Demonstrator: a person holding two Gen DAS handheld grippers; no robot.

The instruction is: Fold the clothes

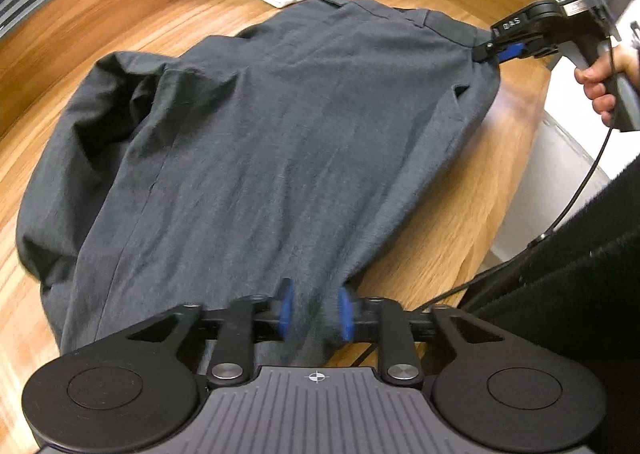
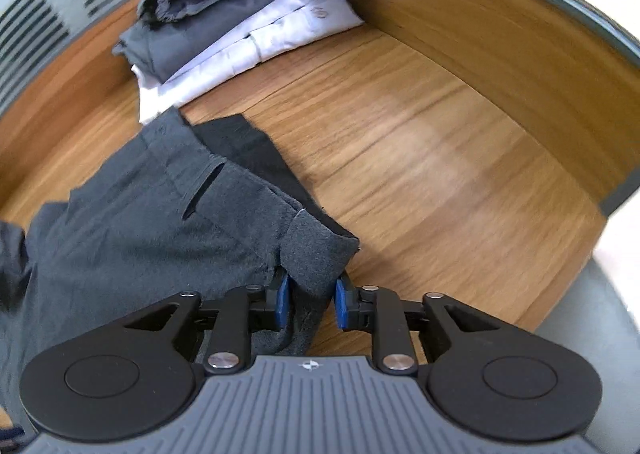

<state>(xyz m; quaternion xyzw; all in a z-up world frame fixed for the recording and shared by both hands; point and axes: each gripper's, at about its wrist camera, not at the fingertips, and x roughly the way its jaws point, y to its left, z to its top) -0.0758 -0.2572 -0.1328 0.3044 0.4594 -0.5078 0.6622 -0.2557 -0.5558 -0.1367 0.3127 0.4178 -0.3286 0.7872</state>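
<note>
"OAS"-like white letters on right gripper body; otherwise nothing legible.

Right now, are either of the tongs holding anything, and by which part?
Both hold the dark grey trousers. The right tongs pinch a waistband corner; the left tongs pinch the opposite, leg end.

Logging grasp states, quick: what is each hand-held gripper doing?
Left hand-held gripper: closed on the dark grey trousers.
Right hand-held gripper: closed on the trousers' waistband corner.
</note>
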